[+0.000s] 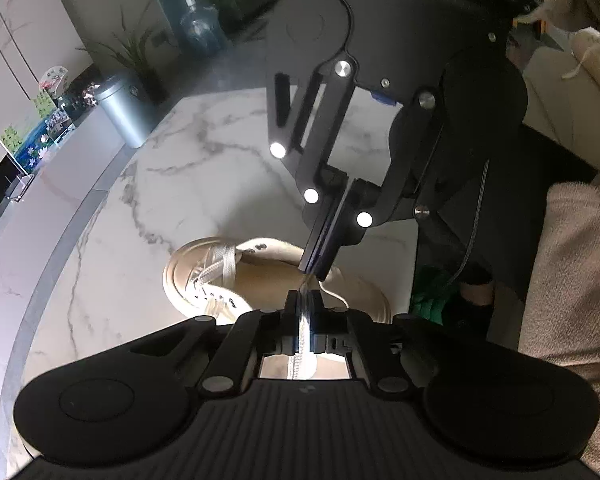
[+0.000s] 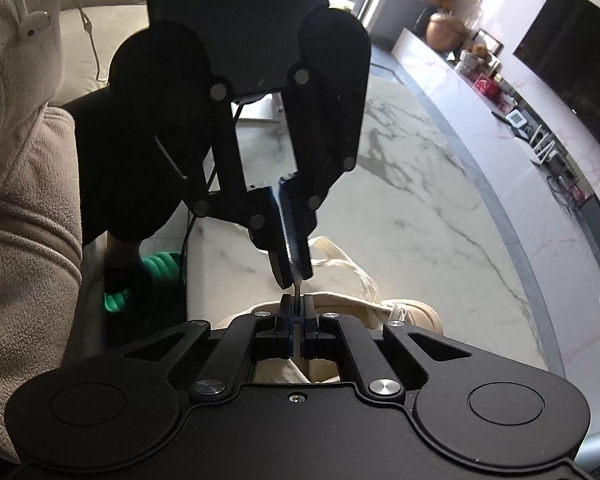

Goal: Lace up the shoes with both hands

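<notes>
Your left gripper (image 1: 305, 300) and right gripper (image 2: 297, 308) both clamped on one lace (image 1: 304, 320), tips almost meeting, above the cream shoe (image 1: 260, 276), marble table (image 1: 180, 184).

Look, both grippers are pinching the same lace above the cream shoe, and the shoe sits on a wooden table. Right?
Not quite: the table is white marble, not wood, as the left wrist view shows. The rest holds: left gripper and right gripper both pinch the lace above the cream shoe.

shoe (image 1: 276, 272) heel and sole hidden under left gripper (image 1: 305, 300), lace (image 2: 297, 292) tip lost between pads (both views), person cut off at edge
</notes>
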### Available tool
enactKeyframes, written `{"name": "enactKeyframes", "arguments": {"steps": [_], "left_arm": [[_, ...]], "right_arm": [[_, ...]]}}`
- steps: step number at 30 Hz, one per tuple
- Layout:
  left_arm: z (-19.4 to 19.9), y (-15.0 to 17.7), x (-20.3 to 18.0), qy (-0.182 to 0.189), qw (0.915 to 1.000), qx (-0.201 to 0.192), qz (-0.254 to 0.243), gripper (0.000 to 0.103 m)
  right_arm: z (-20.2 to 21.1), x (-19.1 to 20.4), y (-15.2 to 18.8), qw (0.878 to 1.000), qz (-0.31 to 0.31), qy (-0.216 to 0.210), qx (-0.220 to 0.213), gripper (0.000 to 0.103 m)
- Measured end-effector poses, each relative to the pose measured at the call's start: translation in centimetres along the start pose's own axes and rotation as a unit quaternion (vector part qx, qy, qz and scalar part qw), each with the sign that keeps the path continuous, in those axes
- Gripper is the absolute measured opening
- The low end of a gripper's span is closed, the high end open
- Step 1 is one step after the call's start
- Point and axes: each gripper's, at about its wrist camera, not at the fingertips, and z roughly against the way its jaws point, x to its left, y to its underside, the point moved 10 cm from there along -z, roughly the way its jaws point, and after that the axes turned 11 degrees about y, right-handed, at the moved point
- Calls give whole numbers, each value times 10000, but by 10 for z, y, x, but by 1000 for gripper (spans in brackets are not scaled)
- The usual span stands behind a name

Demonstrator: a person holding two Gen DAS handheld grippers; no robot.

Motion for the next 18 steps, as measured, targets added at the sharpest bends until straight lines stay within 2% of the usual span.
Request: {"name": "enactKeyframes", "arguments": {"steps": [5,8,9,11,12,15,18], "left_arm": [[3,3,2,-222,9997,46,118,2],[19,8,20,-625,9974,66,341,2],[26,10,27,-775,9961,63,423,2],[43,13,39,-1083,9927,58,522,2],[56,14,48,-1310,9897,55,579,2],[79,14,60,-1655,9844,69,598,2],[112,15,76,-2110,9757,172,572,2]], "right_arm": [[2,5,1,10000,-53,64,-10,1],[2,-3,7,9990,-286,327,106,4],[1,-7,10,9981,-433,406,184,9],[-1,-15,18,9951,-740,549,349,14],[-4,-19,23,9921,-978,636,472,15],[-16,-29,39,9774,-1748,850,831,16],[-27,-33,50,9646,-2184,1023,1066,18]]}}
